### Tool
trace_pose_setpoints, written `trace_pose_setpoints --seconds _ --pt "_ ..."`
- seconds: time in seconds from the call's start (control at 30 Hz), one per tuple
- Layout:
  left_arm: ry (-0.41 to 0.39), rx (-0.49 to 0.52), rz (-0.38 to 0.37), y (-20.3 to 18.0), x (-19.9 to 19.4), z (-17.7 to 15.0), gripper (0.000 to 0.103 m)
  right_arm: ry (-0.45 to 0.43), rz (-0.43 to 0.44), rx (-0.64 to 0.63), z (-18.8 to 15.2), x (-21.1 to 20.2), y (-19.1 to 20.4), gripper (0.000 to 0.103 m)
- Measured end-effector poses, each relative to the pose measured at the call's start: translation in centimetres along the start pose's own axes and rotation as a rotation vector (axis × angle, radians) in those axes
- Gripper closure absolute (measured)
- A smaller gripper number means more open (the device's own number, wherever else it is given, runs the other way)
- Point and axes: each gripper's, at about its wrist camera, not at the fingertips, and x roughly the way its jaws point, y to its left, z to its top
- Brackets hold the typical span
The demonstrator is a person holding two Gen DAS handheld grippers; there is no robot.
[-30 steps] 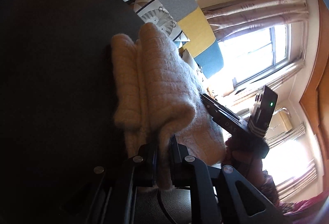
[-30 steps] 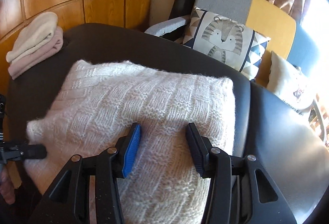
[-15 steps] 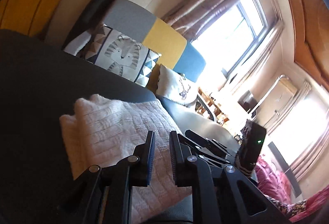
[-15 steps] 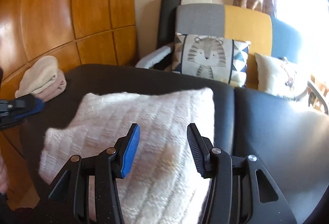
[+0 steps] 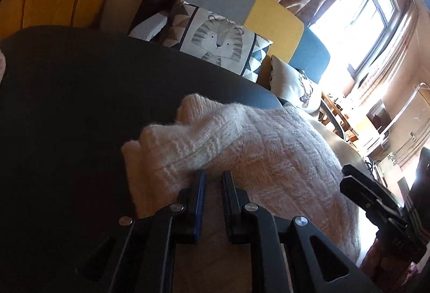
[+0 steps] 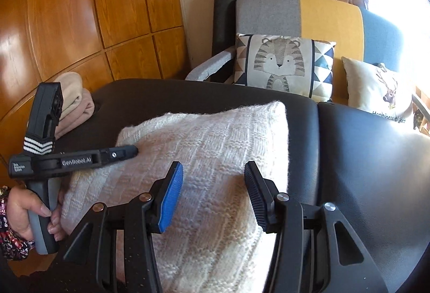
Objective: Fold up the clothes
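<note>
the folded white sweater point(image 6: 204, 158) lay on the dark couch point(image 6: 376, 158), its far corner near the seam between the cushions, a stack of folded clothes point(image 6: 75, 102) well apart at the far left by the wood wall. the left gripper point(image 5: 213, 177) hung at the sweater's near-left edge with its jaws a narrow gap apart; the knit sat just ahead of the tips and nothing looked pinched. the right gripper point(image 6: 215, 180) hovered over the sweater's near-right part, jaws spread wide and empty.

the risk was in the layers. at the left edge they looked bunched and uneven in the left wrist view, so a grip there might take only the top ply and drag the fold open. the fuzzy knit could also snag on the ribbed pads and lift when a gripper backed off. a one-sided lift would probably let the thick sweater sag and unfold, and a push from the right could slide it across the smooth couch.
</note>
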Motion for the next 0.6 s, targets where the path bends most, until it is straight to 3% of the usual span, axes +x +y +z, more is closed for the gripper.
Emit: trace_pose_setpoints --seconds 0.13,0.27,0.37,0.47,0.5,0.53,0.57,0.6 --pt "-0.021 0.034 -0.017 -0.1 0.5 -0.3 0.09 0.018 0.05 -0.017 0.6 0.5 0.5 0.052" --pt "0.008 -0.029 -0.105 1.6 1.1 0.5 0.09 0.122 -0.031 -0.162 -0.2 3.3 2.0 0.052" --pt "0.05 -0.025 -0.145 2.0 1.3 1.0 0.09 0.09 -0.051 -0.199 0.1 2.4 3.0 0.051" --pt "0.11 -0.138 -0.227 3.5 2.0 1.7 0.091 0.024 0.07 -0.231 -0.1 0.2 4.9 0.052" --pt "0.131 -0.182 -0.249 4.0 2.3 1.9 0.092 0.027 0.102 -0.264 -0.3 -0.2 6.1 0.056" --pt "0.155 -0.223 -0.265 4.4 2.5 2.1 0.095 0.042 0.13 -0.304 -0.5 -0.2 7.3 0.07" --pt "0.179 -0.263 -0.28 4.9 2.7 2.3 0.099 0.06 0.141 -0.34 -0.7 0.0 8.5 0.076" --pt "0.201 -0.285 -0.291 5.1 2.9 2.6 0.099 0.07 0.144 -0.362 -0.9 0.3 9.5 0.076"
